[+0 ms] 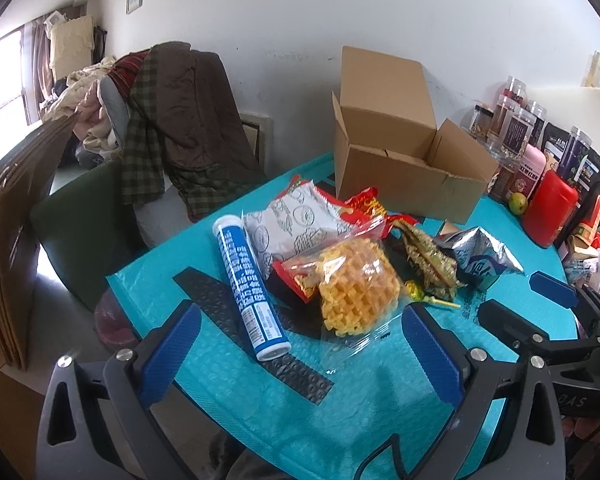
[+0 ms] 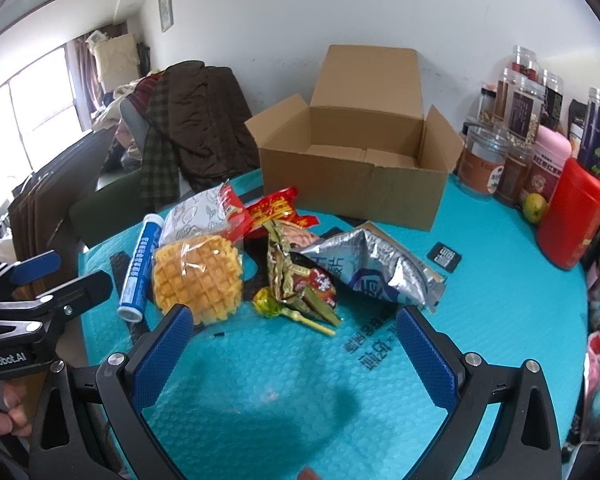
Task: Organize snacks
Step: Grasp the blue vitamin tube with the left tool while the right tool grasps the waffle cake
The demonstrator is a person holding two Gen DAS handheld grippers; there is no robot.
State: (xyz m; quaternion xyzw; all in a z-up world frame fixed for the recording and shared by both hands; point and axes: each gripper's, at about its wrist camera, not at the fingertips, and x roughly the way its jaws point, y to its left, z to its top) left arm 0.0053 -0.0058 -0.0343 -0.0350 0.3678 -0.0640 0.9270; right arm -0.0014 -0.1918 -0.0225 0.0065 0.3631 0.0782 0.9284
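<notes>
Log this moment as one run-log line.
left gripper: open, empty | right gripper: open, empty | waffle pack, blue tube: on mat | cardboard box: open

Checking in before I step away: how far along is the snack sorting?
Nothing looks done: the box shows no snacks inside. Both grippers, left and right, are open and hold nothing. The waffle, tube and other packets remain piled on the mat.

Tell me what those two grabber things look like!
Both the left gripper and the right gripper are black plastic frames with silver screws. Each has two flat fingers faced with bumpy blue pads. The left one's side carries white lettering reading GenRobot.AI, and a thin black cable curls below it.
</notes>
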